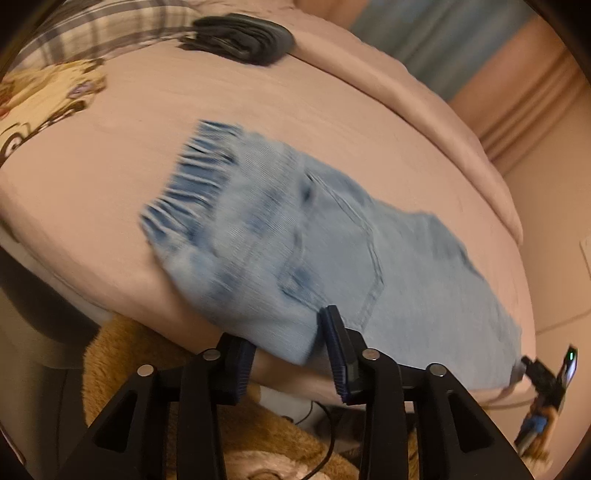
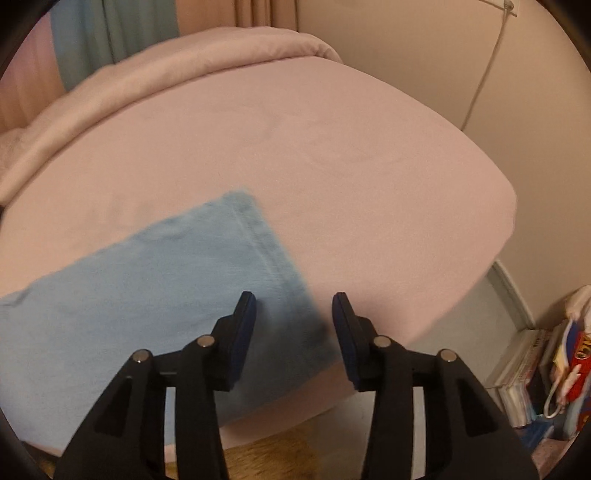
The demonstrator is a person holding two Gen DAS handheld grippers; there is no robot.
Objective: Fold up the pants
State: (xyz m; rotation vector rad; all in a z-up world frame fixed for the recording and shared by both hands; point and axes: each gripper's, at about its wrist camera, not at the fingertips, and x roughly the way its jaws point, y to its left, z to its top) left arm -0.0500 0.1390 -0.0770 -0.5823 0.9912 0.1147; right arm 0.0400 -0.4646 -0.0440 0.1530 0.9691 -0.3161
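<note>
Left to right: plaid cloth [image 1: 107, 29] and a dark bundle [image 1: 240, 37] up at the far left of the bed [image 1: 147, 110], well away from the job. Then the pants [image 1: 295, 240], light denim, lying along the near edge, elastic waistband to the left, back pocket up. Looks like legs already laid one over the other, so probably one lengthwise fold done, though hard to be sure with the blur. Left gripper [image 1: 291, 354] spread wide, straddling the near corner by the waist, clamped on nothing yet. Over on the right, hem end flat on the sheet, right gripper [image 2: 293, 332] also wide apart, holding nothing, hem corner between the pads. Still left: folding hem to waist, maybe once more
</note>
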